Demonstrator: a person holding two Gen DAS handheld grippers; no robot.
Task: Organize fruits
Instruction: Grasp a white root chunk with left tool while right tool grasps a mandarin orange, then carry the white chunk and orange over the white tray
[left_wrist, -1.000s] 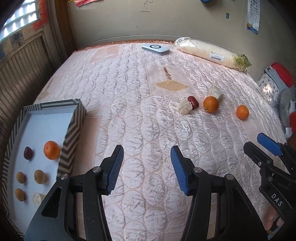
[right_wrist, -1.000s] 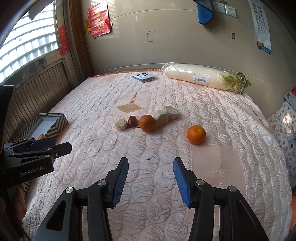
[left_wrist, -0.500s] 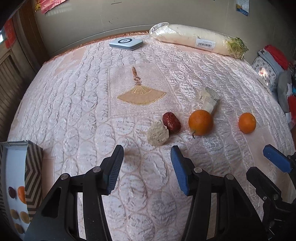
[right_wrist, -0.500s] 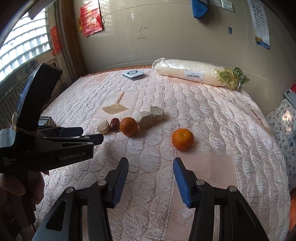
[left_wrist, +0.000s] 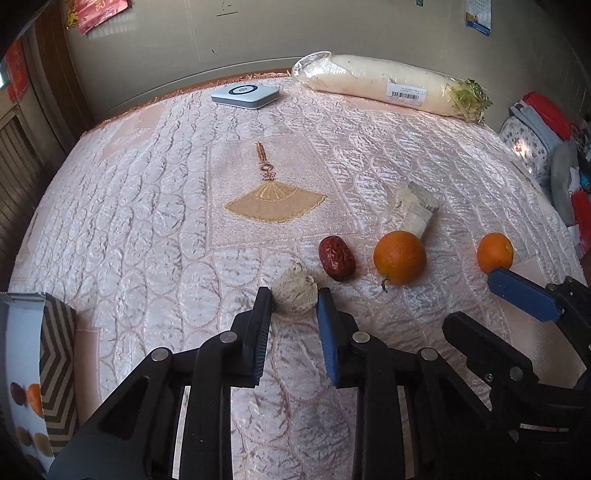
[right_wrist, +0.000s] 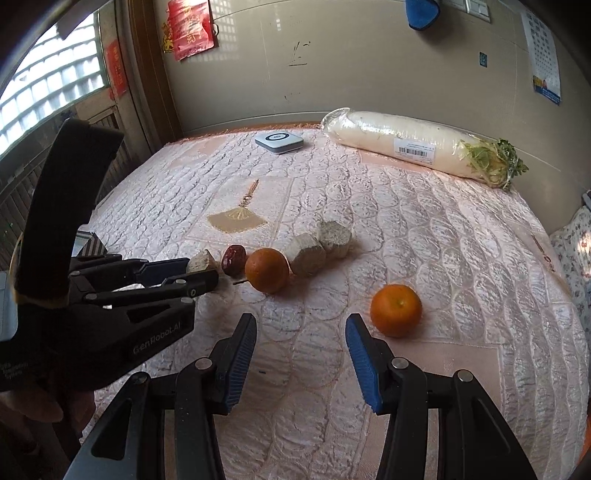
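Note:
On the pink quilted bed, my left gripper (left_wrist: 293, 301) has its jaws closed around a pale rough chunk (left_wrist: 295, 293), which still rests on the quilt. Next to it lie a red date (left_wrist: 336, 257), a large orange (left_wrist: 399, 257), two pale blocks (left_wrist: 415, 208) and a smaller orange (left_wrist: 495, 253). My right gripper (right_wrist: 301, 334) is open and empty, just left of and short of the smaller orange (right_wrist: 396, 309). The left gripper (right_wrist: 177, 275) shows in the right wrist view on the chunk (right_wrist: 202, 261).
A striped-rim tray (left_wrist: 55, 354) with sorted fruits sits at the left edge. A wrapped white radish (left_wrist: 388, 86) and a small grey device (left_wrist: 245, 95) lie at the far side by the wall. Clothes are piled at the right.
My left gripper moved forward and right from the tray to the fruit cluster and its jaws narrowed around the pale chunk. My right gripper moved closer to the smaller orange.

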